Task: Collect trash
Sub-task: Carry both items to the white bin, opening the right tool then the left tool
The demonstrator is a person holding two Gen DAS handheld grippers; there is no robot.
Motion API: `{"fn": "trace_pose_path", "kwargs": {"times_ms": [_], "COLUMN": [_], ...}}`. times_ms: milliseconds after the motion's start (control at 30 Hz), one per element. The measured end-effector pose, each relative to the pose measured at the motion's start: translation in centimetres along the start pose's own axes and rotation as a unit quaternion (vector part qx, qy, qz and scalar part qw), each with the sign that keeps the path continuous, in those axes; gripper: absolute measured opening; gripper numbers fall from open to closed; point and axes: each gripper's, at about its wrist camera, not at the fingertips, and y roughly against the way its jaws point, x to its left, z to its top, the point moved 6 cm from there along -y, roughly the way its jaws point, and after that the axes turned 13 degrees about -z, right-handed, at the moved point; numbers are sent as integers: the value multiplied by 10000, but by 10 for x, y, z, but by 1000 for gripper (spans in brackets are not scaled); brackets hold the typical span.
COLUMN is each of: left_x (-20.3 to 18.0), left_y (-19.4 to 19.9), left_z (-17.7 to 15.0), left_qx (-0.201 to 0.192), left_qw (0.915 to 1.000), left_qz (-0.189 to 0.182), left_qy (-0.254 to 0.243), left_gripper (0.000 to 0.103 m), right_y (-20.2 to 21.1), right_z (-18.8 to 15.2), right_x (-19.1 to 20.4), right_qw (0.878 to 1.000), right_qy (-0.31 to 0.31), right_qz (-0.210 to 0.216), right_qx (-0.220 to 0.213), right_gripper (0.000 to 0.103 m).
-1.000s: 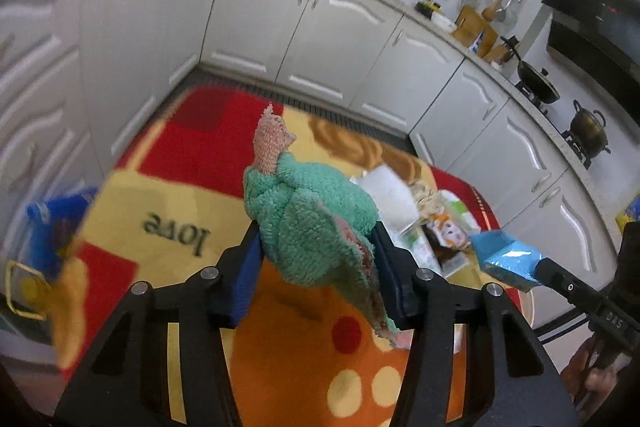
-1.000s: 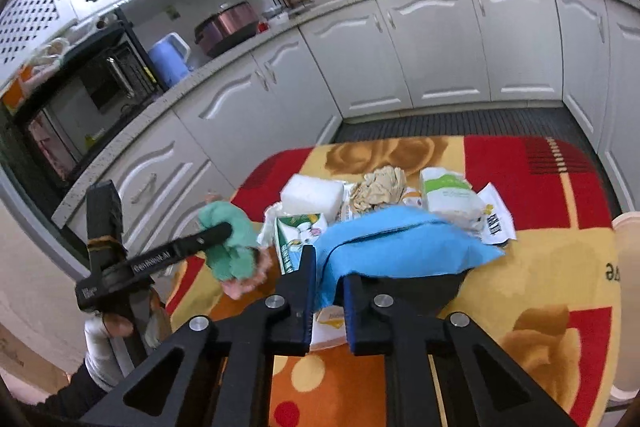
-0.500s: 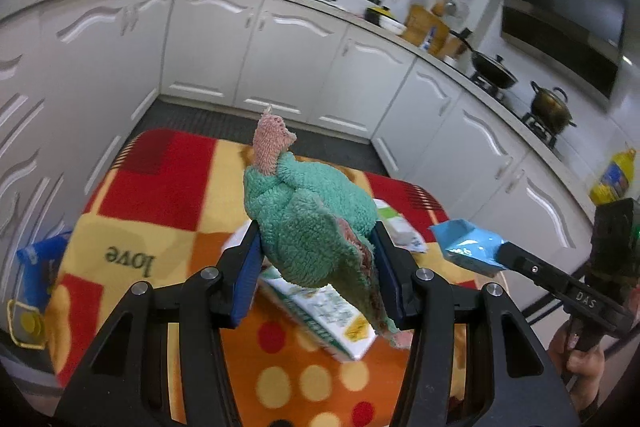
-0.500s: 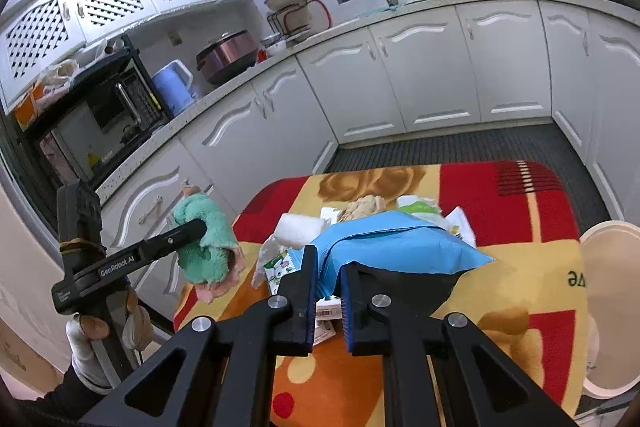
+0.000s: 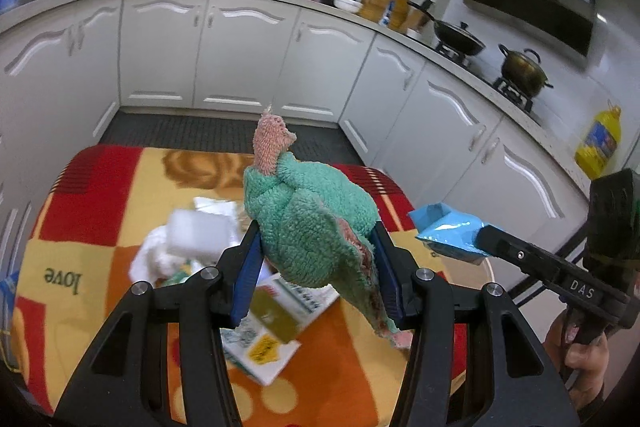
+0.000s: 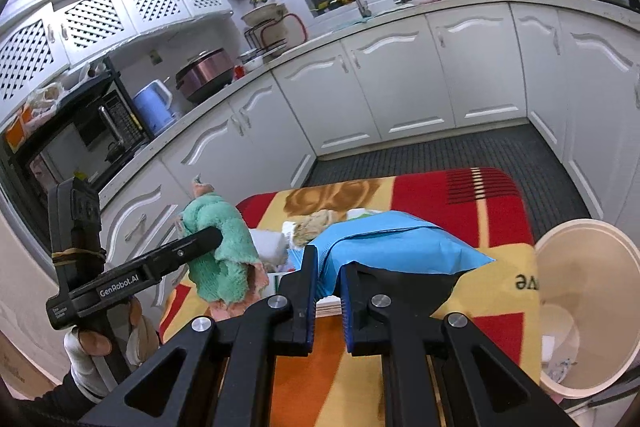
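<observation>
Gripping trash in both hands, a person works over a cloth-covered bench in a white kitchen.
L gripper [image 5: 316,267]: lower centre of left wrist view; jaws clamped on a green towel [image 5: 308,223] w/ pink edging, bunched up, pink tip poking upward, a ragged tail hanging below the right jaw.
R gripper [image 6: 328,267]: lower centre of right wrist view; jaws pinched together on a blue wrapper [image 6: 388,247], thin sheet fanning out right of the jaws.
Cross-view: blue wrapper also at right of left wrist view, held up off the bench; green towel at left-centre of right wrist view, in the air beside the bench's edge.
Bench [image 5: 100,195]: red, yellow & orange patterned cloth, "love" printed on it.
Trash pile [image 5: 200,239]: centre of bench, below & behind the towel; white sponge-like block, tissue, printed packets [image 5: 272,323]. Blurred, details unclear.
Bin [image 6: 588,303]: cream, round, open-topped, lower right of right wrist view, just beside the bench's edge; scraps inside.
Hands: one at lower right edge of left wrist view, one gloved at lower left of right wrist view, each on a gripper handle.
</observation>
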Motion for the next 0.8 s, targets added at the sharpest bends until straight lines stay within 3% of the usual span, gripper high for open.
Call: {"fn": "trace_pose_path", "kwargs": {"times_ms": [800], "left_x": [-93], "left_y": [-99], "left_z": [-8], "left_qx": [622], "left_qw": [9957], "left_qz": [-470], "left_qy": [-506], "left_gripper": [50], "right_y": [33], "right_z": [0], "right_x": [-112], "right_qw": [9960], "right_qy": [-653], "right_qz": [-580], "right_qx": [-166], "right_gripper": [9]}}
